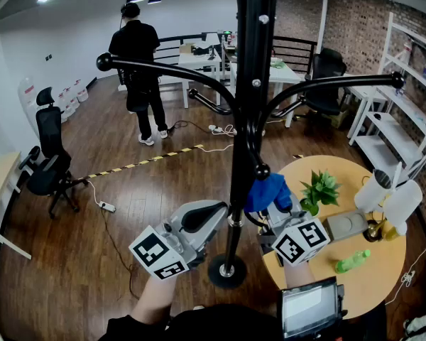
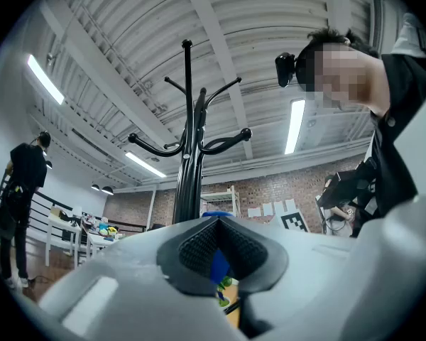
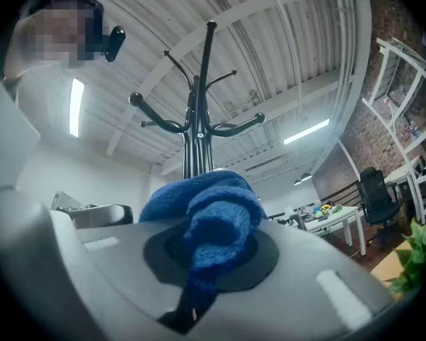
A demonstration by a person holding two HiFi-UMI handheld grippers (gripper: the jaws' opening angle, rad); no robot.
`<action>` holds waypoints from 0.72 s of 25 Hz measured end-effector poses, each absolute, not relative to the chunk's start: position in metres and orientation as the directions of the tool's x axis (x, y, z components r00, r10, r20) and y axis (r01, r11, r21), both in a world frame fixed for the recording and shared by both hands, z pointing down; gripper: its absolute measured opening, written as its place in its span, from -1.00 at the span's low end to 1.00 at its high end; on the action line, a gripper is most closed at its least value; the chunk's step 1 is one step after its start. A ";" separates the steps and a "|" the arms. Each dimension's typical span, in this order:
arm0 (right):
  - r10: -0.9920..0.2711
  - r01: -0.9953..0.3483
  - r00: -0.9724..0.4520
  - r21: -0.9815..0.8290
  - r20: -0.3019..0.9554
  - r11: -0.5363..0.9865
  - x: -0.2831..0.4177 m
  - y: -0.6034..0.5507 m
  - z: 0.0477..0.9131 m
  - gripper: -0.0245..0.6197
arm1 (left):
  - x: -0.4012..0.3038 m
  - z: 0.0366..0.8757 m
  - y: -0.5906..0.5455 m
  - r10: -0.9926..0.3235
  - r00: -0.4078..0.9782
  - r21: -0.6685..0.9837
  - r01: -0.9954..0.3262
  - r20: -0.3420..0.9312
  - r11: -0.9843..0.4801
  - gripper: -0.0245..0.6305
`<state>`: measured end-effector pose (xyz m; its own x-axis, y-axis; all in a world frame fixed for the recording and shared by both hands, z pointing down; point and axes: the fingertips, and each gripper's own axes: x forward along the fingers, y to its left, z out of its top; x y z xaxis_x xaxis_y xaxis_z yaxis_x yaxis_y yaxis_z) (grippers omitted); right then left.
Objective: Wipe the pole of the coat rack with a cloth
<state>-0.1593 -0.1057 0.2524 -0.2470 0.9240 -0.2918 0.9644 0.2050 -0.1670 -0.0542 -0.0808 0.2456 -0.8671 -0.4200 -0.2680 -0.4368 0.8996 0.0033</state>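
The top of the coat rack pole runs out of the head view, and the person holding the grippers shows only as forearms cut off at the bottom edge. Right of the pole, low on it, the right gripper has its jaws closed on a blue cloth. The cloth bunches over the jaw tips and hides them from above. In the right gripper view the cloth fills the space between the pads of the right gripper, and the pole rises directly behind it. The cloth lies just beside the pole, under a knobbed hook, but whether it touches the metal is hard to make out.

Left of the pole, the left gripper points at it with its tip close to the shaft. In its own view the left gripper has its jaws drawn together, with only a thin slit between the pads and nothing in them. A bit of blue shows through that slit from beyond.

The pole's round base stands on a dark wood floor. Right of the pole is a round wooden table with a potted plant and a green bottle. A screen near the table is partly cut off. Beyond the pole a person stands facing away near white desks. An office chair sits well to the left, and white shelves line the brick wall to the right.
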 end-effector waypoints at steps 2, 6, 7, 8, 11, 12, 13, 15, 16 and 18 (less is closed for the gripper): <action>0.918 0.962 -0.242 -0.202 -0.314 0.185 -0.161 -0.106 0.252 -0.86 | -0.054 0.246 -0.083 -0.420 -0.868 0.000 -0.435 -0.264 0.900 -0.95; 0.890 0.962 -0.232 -0.227 -0.392 0.151 -0.163 -0.110 0.226 -0.86 | -0.054 0.245 -0.081 -0.411 -0.875 -0.005 -0.424 -0.256 0.906 -0.95; 0.881 0.966 -0.229 -0.210 -0.415 0.152 -0.163 -0.110 0.214 -0.86 | -0.054 0.244 -0.079 -0.408 -0.877 -0.007 -0.420 -0.254 0.908 -0.95; 0.872 0.970 -0.222 -0.186 -0.436 0.154 -0.162 -0.109 0.200 -0.86 | -0.054 0.244 -0.078 -0.406 -0.878 -0.010 -0.417 -0.253 0.909 -0.95; 0.848 0.983 -0.182 -0.113 -0.498 0.145 -0.161 -0.109 0.153 -0.86 | -0.054 0.242 -0.079 -0.410 -0.876 -0.021 -0.419 -0.254 0.908 -0.95; 0.840 0.986 -0.170 -0.085 -0.516 0.147 -0.161 -0.109 0.136 -0.86 | -0.053 0.241 -0.079 -0.409 -0.876 -0.026 -0.417 -0.254 0.909 -0.95; 0.833 0.987 -0.157 -0.057 -0.531 0.150 -0.161 -0.109 0.119 -0.86 | -0.052 0.241 -0.078 -0.407 -0.878 -0.030 -0.413 -0.253 0.910 -0.95; 0.815 0.988 -0.138 -0.019 -0.562 0.154 -0.160 -0.112 0.088 -0.87 | -0.050 0.237 -0.075 -0.398 -0.881 -0.039 -0.402 -0.256 0.915 -0.95; 0.803 0.987 -0.135 -0.011 -0.580 0.158 -0.161 -0.116 0.074 -0.87 | -0.049 0.235 -0.074 -0.395 -0.881 -0.043 -0.398 -0.261 0.916 -0.95; 0.776 0.985 -0.141 -0.008 -0.614 0.173 -0.162 -0.130 0.050 -0.87 | -0.047 0.229 -0.071 -0.392 -0.879 -0.053 -0.393 -0.272 0.918 -0.95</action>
<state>-0.1619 -0.1298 0.0499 -0.1415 0.7764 -0.6141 0.9849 0.1730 -0.0082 -0.0473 -0.0709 0.2294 -0.8790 -0.3918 -0.2717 -0.3929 0.9181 -0.0530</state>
